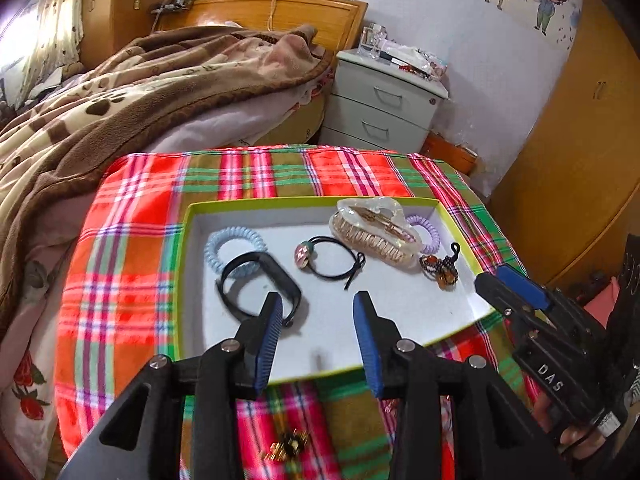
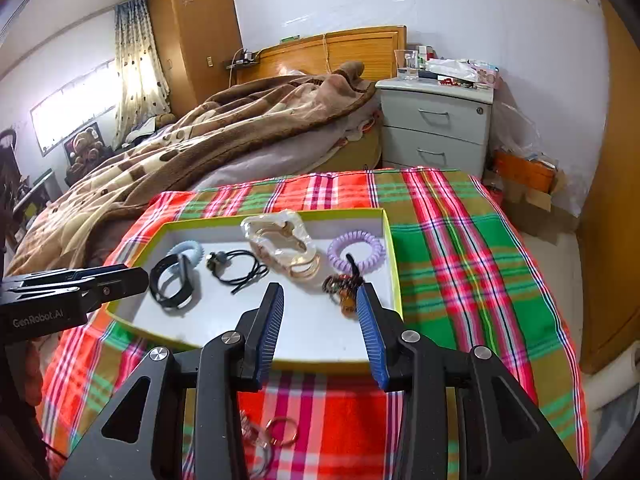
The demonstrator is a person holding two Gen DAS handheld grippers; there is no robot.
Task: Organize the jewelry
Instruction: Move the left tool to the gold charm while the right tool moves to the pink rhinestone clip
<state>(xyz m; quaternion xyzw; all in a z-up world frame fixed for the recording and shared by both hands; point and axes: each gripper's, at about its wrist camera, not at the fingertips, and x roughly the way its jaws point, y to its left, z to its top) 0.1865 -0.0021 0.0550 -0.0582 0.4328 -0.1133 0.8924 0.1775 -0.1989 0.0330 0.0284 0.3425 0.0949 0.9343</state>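
1. Left wrist view: the left gripper (image 1: 318, 308) tilts steeply down over the near half of a shallow white tray with a green rim (image 1: 188, 236), which sits on a plaid cloth (image 1: 132, 240). Its blue-padded fingers (image 1: 268, 344) stand apart with nothing between them.
2. Same view: the right gripper (image 1: 496, 276) reaches in from the right edge, its tip over the tray's right rim; a hand (image 1: 576, 432) grips its handle at the lower right.
3. Same view, in the tray: a black wristband (image 1: 258, 288) lies as a loop, its long axis running from far left to near right, overlapping a pale blue coil hair tie (image 1: 234, 250). A black elastic with a pink charm (image 1: 328, 260) lies left to right, its knotted tail pointing right. A clear hair claw (image 1: 376, 232) runs diagonally from far left to near right, beside a purple coil tie (image 1: 426, 232) and a dark beaded piece (image 1: 440, 270).
4. Same view: a gold ornament (image 1: 288, 446) lies on the cloth outside the tray, under the left gripper.
5. Right wrist view: the right gripper (image 2: 320, 304) slants down over the tray's near right part, fingers (image 2: 370, 336) released and empty; the dark beaded piece (image 2: 344, 288) lies just beyond the tips.
6. Same view: the left gripper (image 2: 120, 276) enters level from the left, near the black wristband (image 2: 174, 280); its finger gap cannot be judged here.
7. Same view: metal rings (image 2: 280, 432) lie on the cloth below.
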